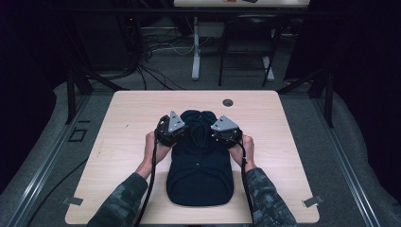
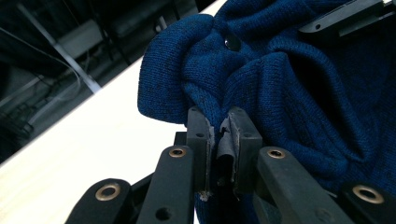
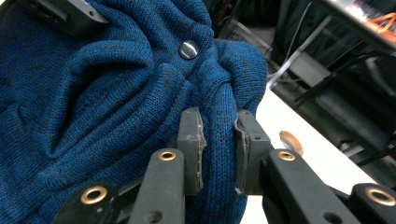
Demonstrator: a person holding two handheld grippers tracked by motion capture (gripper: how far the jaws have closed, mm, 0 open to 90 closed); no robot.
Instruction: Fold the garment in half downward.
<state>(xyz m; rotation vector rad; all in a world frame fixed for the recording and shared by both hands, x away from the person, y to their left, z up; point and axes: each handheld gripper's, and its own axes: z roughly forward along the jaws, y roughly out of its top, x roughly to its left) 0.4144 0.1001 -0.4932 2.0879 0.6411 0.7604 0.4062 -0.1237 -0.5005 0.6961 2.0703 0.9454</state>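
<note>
Lying on the wooden table [image 1: 123,142], the dark blue knitted garment [image 1: 201,170] stretches from the near edge toward twelve o'clock, its far end bunched up between the two tools. At about ten o'clock of the garment the left gripper [image 2: 219,133] has its jaws clamped on a fold of the knit, just below a small dark button [image 2: 232,43]. At about two o'clock the right gripper [image 3: 218,140] is likewise closed on a thick fold of the fabric.
</note>
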